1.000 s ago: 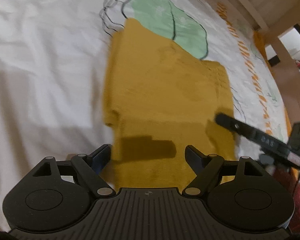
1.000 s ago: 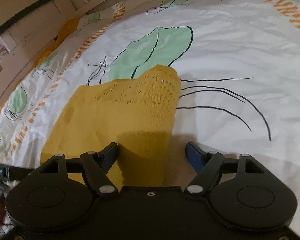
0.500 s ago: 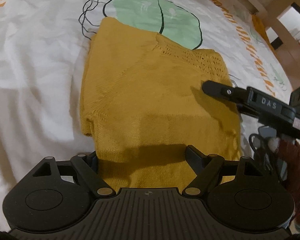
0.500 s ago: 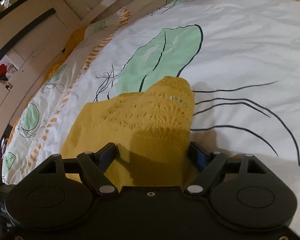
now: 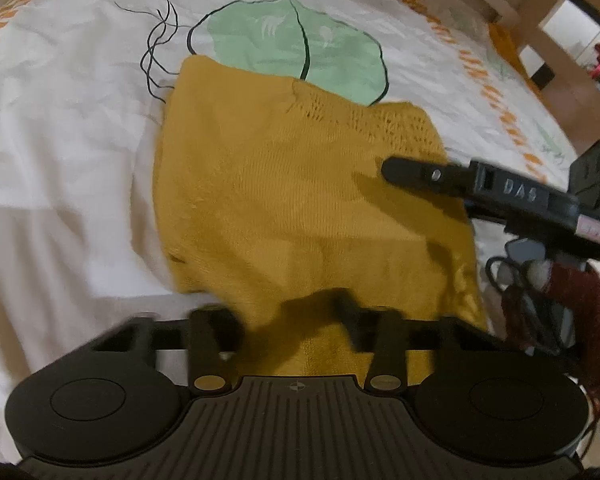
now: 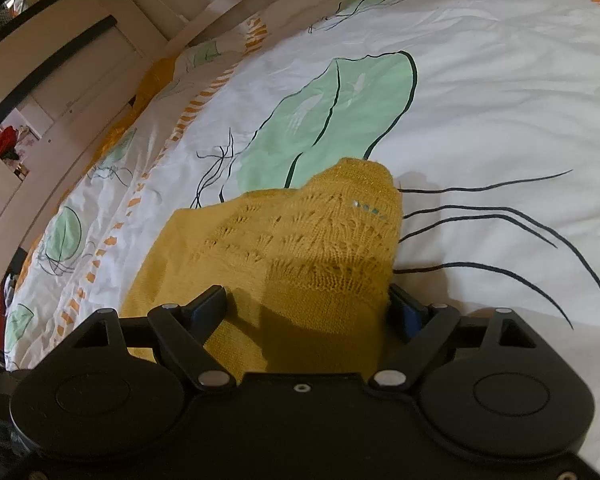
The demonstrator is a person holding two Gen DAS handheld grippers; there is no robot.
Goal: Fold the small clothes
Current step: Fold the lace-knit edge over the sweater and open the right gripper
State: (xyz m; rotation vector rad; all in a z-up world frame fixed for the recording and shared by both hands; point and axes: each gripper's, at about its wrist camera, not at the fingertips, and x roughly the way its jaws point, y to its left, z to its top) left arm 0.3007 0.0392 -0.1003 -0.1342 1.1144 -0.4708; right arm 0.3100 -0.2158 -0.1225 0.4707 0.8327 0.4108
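Bed: a white bedsheet (image 6: 480,80) is covering it, lightly creased, printed with green leaves (image 6: 332,120), thin black lines and orange dashes along the border.
Garment: a mustard knit sweater (image 5: 300,200) is lying folded on the sheet, its far edge overlapping the green leaf (image 5: 296,40).
Left gripper (image 5: 288,316): its jaws are standing apart over the sweater's near hem; the picture is blurring here.
Right gripper (image 6: 308,300): it is spreading wide, fingers flanking the sweater's lacy corner, not pinching it.
Room: pale wooden bed frame (image 6: 112,40) is running along the sheet's far side; a doorway (image 5: 580,40) is showing clutter beyond.
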